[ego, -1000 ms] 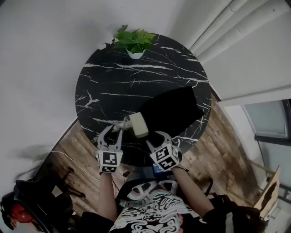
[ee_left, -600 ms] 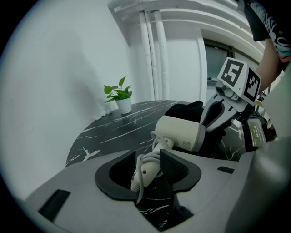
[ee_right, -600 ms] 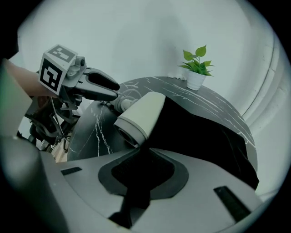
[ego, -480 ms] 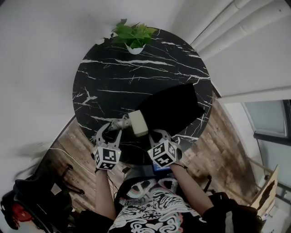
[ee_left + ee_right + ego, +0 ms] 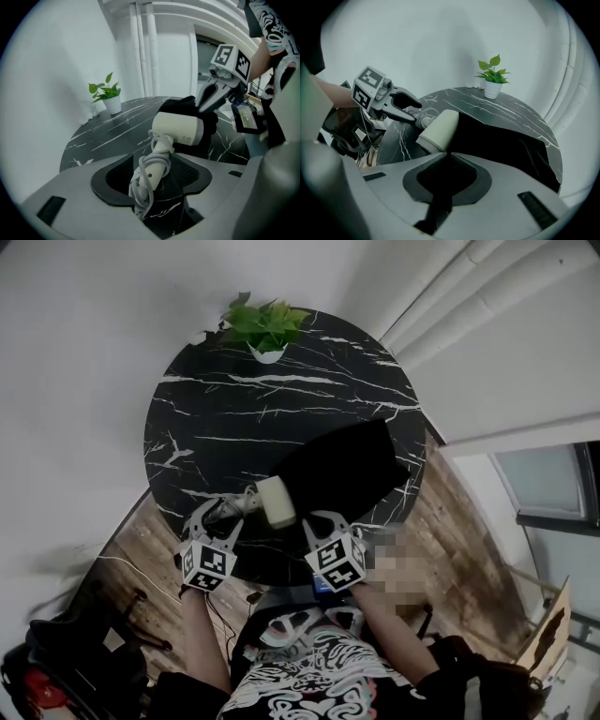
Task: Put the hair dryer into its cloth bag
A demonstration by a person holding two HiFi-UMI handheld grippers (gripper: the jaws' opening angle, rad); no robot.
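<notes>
Right clamps bag, left lets go of dryer handle.
Right gripper, spread wide a second ago, has just been closing and now pinches the near edge of the black cloth bag. Left gripper has just been opening, with the cord-wrapped handle loose between its jaws. The hair dryer stays on the marble table, its head at the bag mouth.

hair dryer on near edge of table, touching cloth bag just right of it, potted plant at far edge
</notes>
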